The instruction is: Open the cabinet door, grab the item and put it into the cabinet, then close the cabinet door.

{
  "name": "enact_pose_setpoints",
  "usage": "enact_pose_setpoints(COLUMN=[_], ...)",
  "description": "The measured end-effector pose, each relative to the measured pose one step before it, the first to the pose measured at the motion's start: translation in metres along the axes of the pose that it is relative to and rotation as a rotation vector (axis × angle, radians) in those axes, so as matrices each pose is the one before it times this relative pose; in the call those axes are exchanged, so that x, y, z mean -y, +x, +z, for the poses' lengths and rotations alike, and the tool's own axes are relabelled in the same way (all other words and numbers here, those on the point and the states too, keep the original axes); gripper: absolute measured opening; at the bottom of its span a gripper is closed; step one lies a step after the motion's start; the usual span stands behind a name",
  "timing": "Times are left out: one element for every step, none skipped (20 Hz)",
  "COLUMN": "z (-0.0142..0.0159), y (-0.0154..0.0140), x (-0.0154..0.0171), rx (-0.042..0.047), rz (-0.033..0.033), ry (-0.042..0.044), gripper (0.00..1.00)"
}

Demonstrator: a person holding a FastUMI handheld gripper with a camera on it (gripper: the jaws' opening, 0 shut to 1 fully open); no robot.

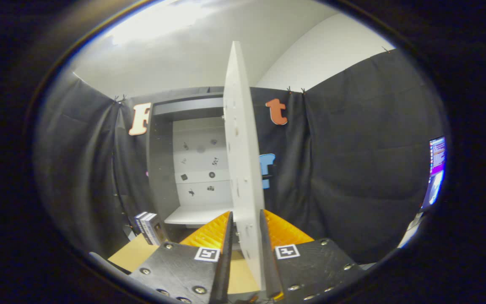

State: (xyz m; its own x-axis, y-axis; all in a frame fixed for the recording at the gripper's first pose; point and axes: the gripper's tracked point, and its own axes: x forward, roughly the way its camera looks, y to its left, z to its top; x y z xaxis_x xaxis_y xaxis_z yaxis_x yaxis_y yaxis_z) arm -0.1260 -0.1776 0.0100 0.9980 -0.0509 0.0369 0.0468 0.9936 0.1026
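Gripper [245, 240] fingers straddled the free edge of the white cabinet door [241, 160] at lower centre, apparently pinching it. Left of centre the cabinet [192, 169] stood open, boxed item [150, 228] on the table [131, 253] at lower left.

No legible text on anything, square black-and-white coded markers [207, 253] on each tool finger, small dark marks on cabinet back panel [203, 162] unreadable, book [150, 228] spines left of cabinet too small
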Motion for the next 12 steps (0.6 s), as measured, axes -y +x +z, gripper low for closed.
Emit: enact_pose_setpoints(z=[-0.00709, -0.00970, -0.00915, -0.00885, -0.00839, -0.01077, -0.01173, -0.01217, -0.01223, -0.01488, -0.01125, -0.01164], y=[-0.00004, 0.00303, 0.00393, 0.00444, 0.00682, 0.00593, 0.00779, 0.00910, 0.00822, 0.01292, 0.01206, 0.01412], x=[-0.01603, -0.00969, -0.00869, -0.01020, -0.01460, -0.01754, -0.01652, -0.01321, -0.00915, -0.01381, -0.01275, -0.01139], rx=[-0.00952, -0.01443, -0.01195, -0.01540, -0.01410, -0.01719, -0.02051, -0.01786, -0.01731, -0.02240, -0.01346, -0.01972], rz=[0.01835, 0.01733, 0.00274, 0.01036, 0.02273, 0.02406, 0.02798, 0.02278, 0.00831, 0.01999, 0.02207, 0.02040], ry=[-0.00248, -0.02134, -0.02795, -0.01936, -0.00078, 0.01007, 0.00556, -0.00305, -0.01607, -0.01268, -0.00168, 0.00637], gripper=[0.48, 0.60, 0.73, 0.85, 0.98, 0.98, 0.98, 0.99, 0.99, 0.99, 0.99, 0.99])
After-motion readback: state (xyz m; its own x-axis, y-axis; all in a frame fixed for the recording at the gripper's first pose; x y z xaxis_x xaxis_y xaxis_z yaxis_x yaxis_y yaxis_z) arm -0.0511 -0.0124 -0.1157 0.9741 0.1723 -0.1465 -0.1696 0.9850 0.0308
